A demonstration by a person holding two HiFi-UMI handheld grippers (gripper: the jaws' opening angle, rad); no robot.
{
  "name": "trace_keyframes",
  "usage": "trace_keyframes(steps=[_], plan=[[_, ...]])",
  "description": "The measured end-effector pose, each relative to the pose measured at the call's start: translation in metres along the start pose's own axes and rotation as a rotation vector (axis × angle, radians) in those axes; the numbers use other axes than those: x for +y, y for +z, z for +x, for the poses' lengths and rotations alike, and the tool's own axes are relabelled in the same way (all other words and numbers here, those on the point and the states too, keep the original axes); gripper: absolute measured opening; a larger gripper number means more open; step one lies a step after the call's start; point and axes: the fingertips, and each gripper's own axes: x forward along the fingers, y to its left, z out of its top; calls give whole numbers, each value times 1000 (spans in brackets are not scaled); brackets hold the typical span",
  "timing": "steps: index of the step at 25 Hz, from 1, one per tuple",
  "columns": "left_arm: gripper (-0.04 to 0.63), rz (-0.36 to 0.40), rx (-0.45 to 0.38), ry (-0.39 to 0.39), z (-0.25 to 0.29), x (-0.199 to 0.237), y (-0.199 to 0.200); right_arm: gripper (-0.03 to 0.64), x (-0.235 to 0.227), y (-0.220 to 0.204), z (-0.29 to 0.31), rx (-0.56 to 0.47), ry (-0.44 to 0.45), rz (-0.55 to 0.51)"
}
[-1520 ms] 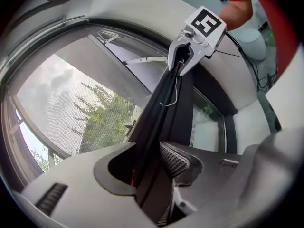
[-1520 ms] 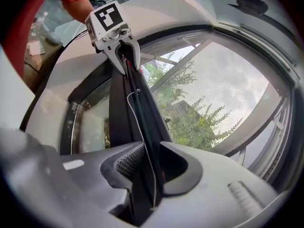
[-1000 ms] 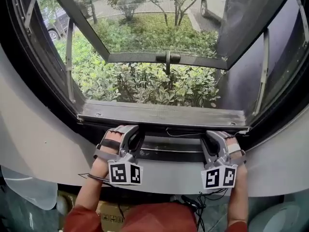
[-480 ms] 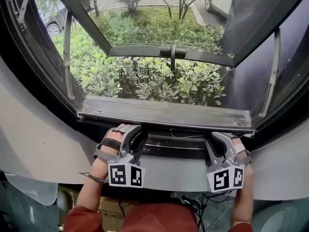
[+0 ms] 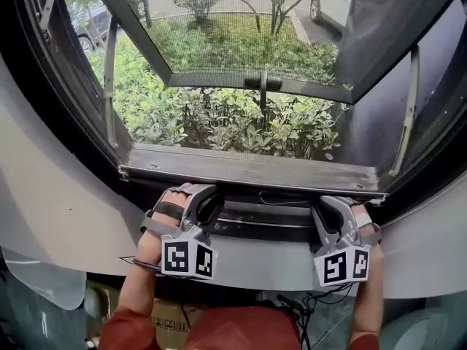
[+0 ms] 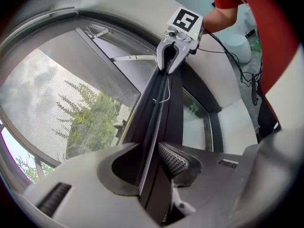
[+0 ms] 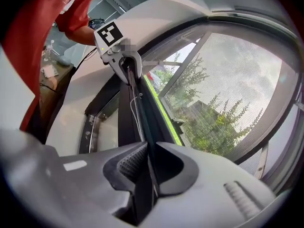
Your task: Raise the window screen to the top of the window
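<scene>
Dark metal formed the bottom bar (image 5: 263,224) of the window screen (image 7: 223,94). The bar was seen lying low along the sill, with grey mesh stretched up from it across the opening, so the lift was judged not yet begun.

An uneven lift was judged the main risk. With one end gripped more firmly than the other, the bar could be tilted and jammed in its side tracks, or pulled out of the looser tongs. A thin white cord (image 6: 164,96) running beside the bar could also be snagged.

The bar was threaded through both tongs, one near each end. The right tongs (image 7: 149,167) had just been narrowing and were pinched onto its thin edge. The left tongs (image 6: 152,165) had also been closing but were held wider, with no firm squeeze shown.
</scene>
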Motion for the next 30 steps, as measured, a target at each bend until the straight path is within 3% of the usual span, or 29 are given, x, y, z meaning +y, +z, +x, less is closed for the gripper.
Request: trace_keyframes(steps=[9, 16, 23, 30], plan=[[61, 39, -7, 130, -9, 28, 9, 61, -19, 12, -6, -17, -83, -68], [60, 101, 18, 234, -11, 48, 16, 58, -38, 21, -9, -2, -164, -131], [49, 223, 88, 304, -14, 62, 24, 49, -53, 26, -9, 66, -224, -208], [43, 238, 119, 316, -12, 67, 26, 40, -58, 25, -4, 194, -266, -321]])
